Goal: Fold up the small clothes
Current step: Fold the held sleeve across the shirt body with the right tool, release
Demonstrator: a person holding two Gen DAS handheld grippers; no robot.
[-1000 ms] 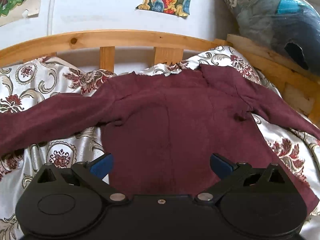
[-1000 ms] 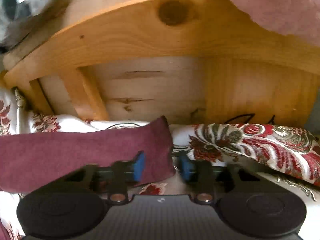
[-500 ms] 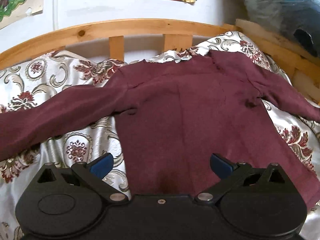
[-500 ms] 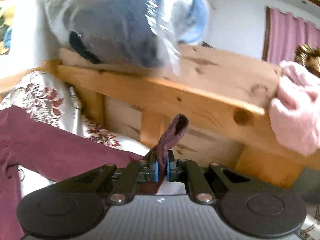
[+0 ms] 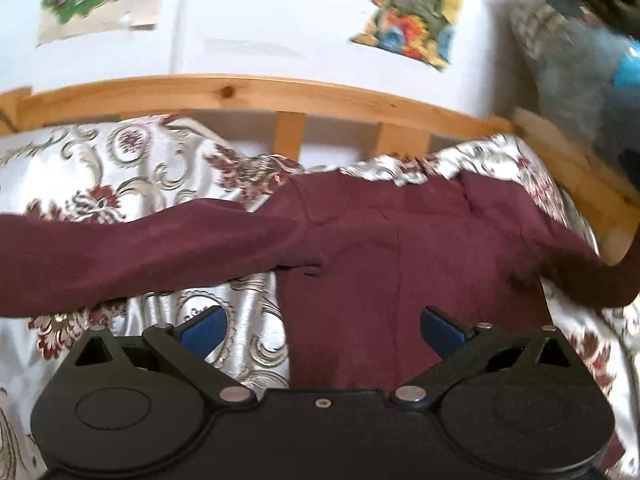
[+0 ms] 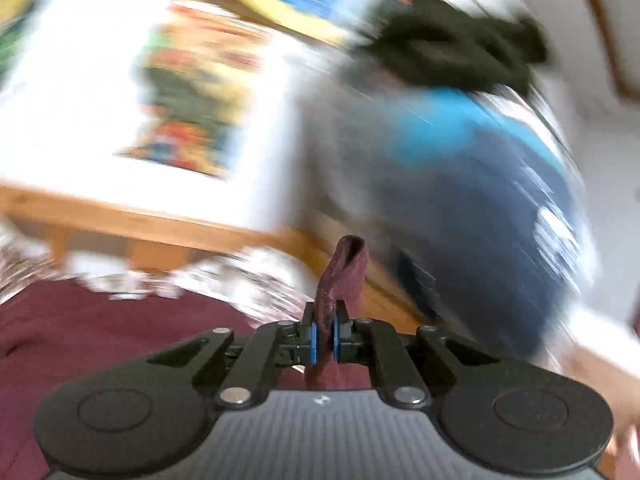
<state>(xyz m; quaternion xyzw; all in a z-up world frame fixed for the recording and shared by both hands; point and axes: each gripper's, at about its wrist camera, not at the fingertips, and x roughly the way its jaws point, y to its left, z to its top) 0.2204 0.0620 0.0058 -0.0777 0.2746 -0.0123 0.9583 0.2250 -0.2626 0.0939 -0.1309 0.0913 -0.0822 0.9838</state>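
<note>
My right gripper (image 6: 325, 338) has its jaws pinched tight on the cuff of the right sleeve (image 6: 342, 268), whose end sticks up between the blue pads. That view is badly smeared, so beyond the cuff I can only make out the body of the shirt below it and the wooden bed rail (image 6: 132, 220) behind.

My left gripper (image 5: 322, 326) hangs over the lower part of the shirt (image 5: 400, 248) with its jaws wide apart and nothing between them. The shirt, a dark red long-sleeved one, lies flat on the patterned bedspread (image 5: 100, 176) with its collar toward the headboard (image 5: 240, 92). Its left sleeve (image 5: 120, 256) is stretched out flat to the side. At the right edge of the left view, the other sleeve rises off the bed.

I judge the folding has barely begun: no fold lies in the body, and one sleeve is only lifted. Left to do are bringing both sleeves across and folding the body.
</note>
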